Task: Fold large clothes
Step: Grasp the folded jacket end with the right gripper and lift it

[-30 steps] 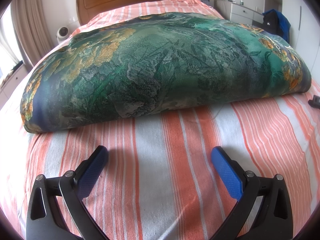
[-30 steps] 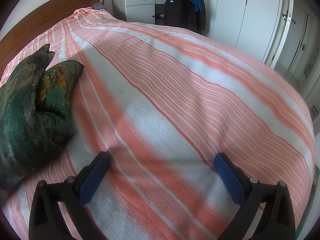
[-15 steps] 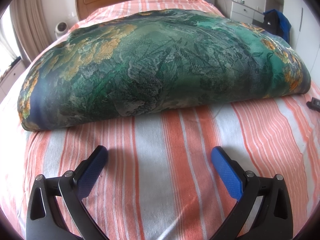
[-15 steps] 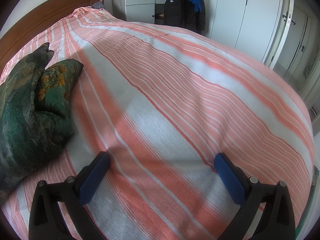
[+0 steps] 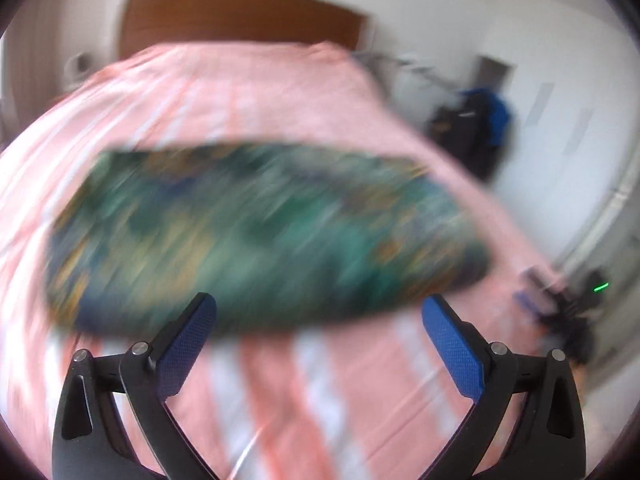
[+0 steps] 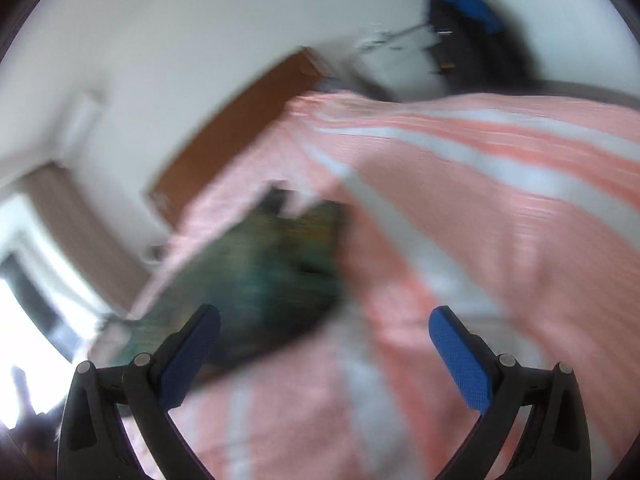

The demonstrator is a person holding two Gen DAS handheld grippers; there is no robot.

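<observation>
Both claws spread wide, holding nothing.
The left claw (image 5: 318, 318) hangs above the bed (image 5: 280, 380); the right claw (image 6: 324, 330) is likewise raised over it, blue pads (image 6: 460, 364) parted.

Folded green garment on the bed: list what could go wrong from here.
1. Both wrist views are badly motion-blurred, so any reach toward the folded green floral garment now would likely be poorly aimed.
2. The left gripper and right gripper are open and empty; swinging either low could snag the garment and undo the fold.
3. A dark device sits near the striped bed's right edge and might get knocked.
</observation>
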